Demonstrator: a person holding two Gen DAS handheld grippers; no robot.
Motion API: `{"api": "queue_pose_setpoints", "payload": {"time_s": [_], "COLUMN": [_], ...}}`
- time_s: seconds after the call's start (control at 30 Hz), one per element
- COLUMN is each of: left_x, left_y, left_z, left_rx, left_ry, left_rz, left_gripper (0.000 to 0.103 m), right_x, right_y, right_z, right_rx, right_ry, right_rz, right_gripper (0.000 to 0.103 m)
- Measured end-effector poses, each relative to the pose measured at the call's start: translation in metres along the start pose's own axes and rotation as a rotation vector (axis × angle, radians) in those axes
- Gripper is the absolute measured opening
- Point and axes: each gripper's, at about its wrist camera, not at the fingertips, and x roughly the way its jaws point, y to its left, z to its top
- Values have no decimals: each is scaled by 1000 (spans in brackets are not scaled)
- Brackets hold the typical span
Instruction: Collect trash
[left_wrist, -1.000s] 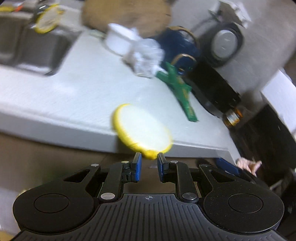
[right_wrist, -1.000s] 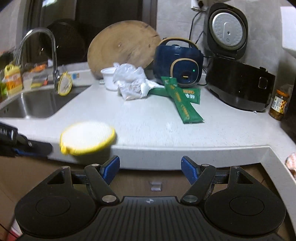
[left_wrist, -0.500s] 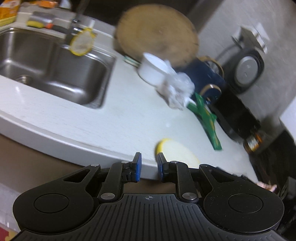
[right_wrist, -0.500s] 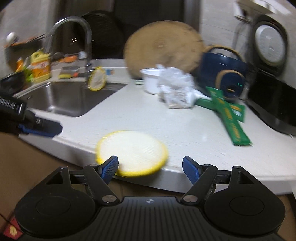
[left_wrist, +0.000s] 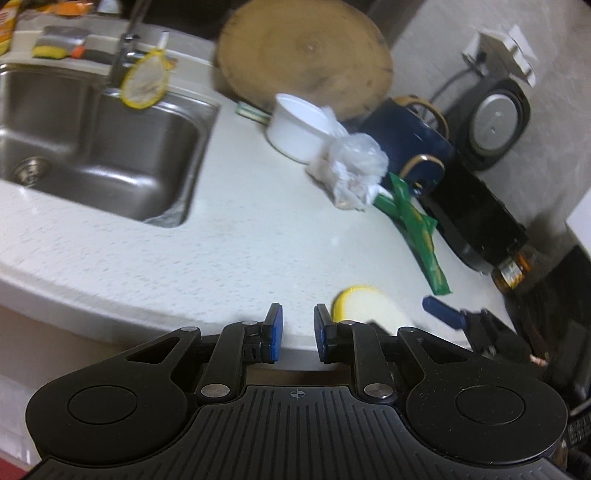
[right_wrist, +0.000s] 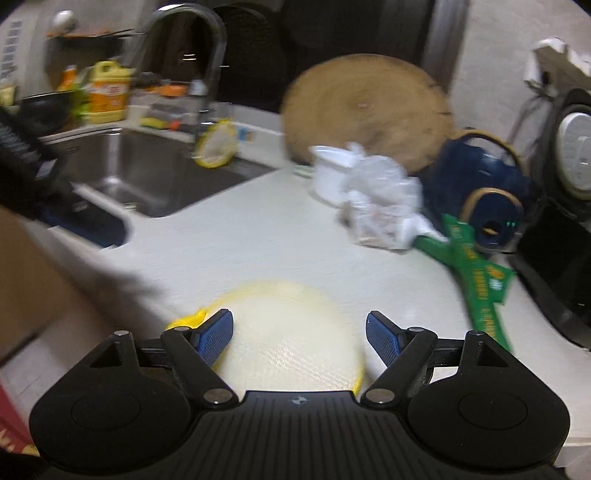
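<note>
A round white pad with a yellow rim (right_wrist: 295, 332) lies at the front edge of the white counter (right_wrist: 266, 236); it also shows in the left wrist view (left_wrist: 365, 304). My right gripper (right_wrist: 299, 332) is open and hovers right over it, fingers on either side. A crumpled plastic bag (right_wrist: 380, 199) and green wrappers (right_wrist: 476, 273) lie farther back; they show in the left wrist view too, the bag (left_wrist: 351, 170) and the wrappers (left_wrist: 417, 229). My left gripper (left_wrist: 297, 332) is nearly closed and empty at the counter's front edge.
A steel sink (left_wrist: 85, 140) with a faucet is at the left. A white cup (left_wrist: 295, 129), a round wooden board (left_wrist: 306, 55), a blue appliance (left_wrist: 410, 147) and black cookers (left_wrist: 480, 218) stand at the back.
My right gripper has moved forward over the yellow-rimmed pad. My left gripper has swung left and up, away from the pad, toward the sink side.
</note>
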Motion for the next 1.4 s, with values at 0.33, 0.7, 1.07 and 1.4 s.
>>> {"api": "queue_pose_setpoints", "payload": {"time_s": [0.33,0.7,1.07,1.4], "left_x": [51,90,88,58], "left_y": [-47,-68,-51,-35], "left_z": [3,43,69,63], "left_rx": [173,147,79,78], "left_ry": [184,133,-29,-62], "left_rz": [-113,-35,180,213], "left_gripper": [21,21,21,21], "right_x": [25,49,126,92], "right_y": [-49,-134,-216,-156], "right_z": [-7,19,23,71], "right_rx": [183,249,434,394], "right_ry": [65,55,215,84], "right_rz": [-20,-120,-108,107], "right_gripper": [79,79,45,26]}}
